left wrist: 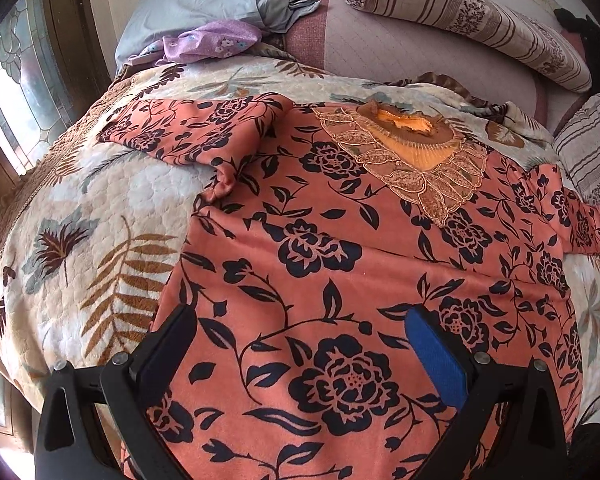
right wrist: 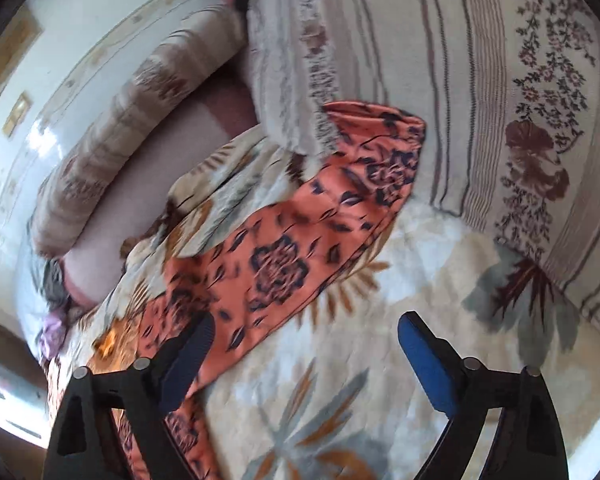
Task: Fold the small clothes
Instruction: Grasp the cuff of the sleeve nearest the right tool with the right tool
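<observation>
Both grippers, left gripper [left wrist: 300, 340] and right gripper [right wrist: 306, 344], are hanging spread and empty; we are judging the floral blouse [left wrist: 340, 240] light, limp and slippery, best pinched at its right sleeve [right wrist: 300, 240] cuff.

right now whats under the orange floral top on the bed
The orange floral top lies spread on a leaf-print quilt, which shows around it. Whatever is under the quilt or beneath the top's middle is covered.
</observation>
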Tool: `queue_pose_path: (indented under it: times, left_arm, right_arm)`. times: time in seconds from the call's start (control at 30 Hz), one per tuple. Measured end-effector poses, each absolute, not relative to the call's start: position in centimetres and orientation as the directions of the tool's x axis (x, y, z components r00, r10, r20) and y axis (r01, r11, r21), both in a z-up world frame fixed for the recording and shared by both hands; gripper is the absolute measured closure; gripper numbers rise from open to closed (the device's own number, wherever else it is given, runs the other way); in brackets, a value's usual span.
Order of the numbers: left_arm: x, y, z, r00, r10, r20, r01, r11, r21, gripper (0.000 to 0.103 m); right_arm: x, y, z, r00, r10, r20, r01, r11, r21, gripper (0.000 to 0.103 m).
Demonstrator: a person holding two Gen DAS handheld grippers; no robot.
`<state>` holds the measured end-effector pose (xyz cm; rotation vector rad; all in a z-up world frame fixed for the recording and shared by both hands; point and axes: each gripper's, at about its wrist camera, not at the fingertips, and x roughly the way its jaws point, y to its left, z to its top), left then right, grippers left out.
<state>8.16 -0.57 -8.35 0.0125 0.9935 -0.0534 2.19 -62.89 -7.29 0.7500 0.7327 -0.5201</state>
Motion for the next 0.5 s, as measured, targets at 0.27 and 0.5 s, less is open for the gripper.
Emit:
queue_pose_path:
  times: [0.27,0.5]
  left_arm:
    - [11.4,-1.3,-8.7,0.559,-0.067,-0.826,0.042,0.998,-0.052,0.000]
    - [12.9,-1.4,-9.6,0.553,-0.085,-0.829,0.048,0.996,-0.071,0.000]
  right_arm:
    - [8.0,-71.2,-11.9,0.518,-0.263,-0.814,0.789,0.514,0.336,0.030]
    - [9.5,-73.6,-13.6,0.464,-0.334,-0.820,0.856,0.407,0.319,0.060]
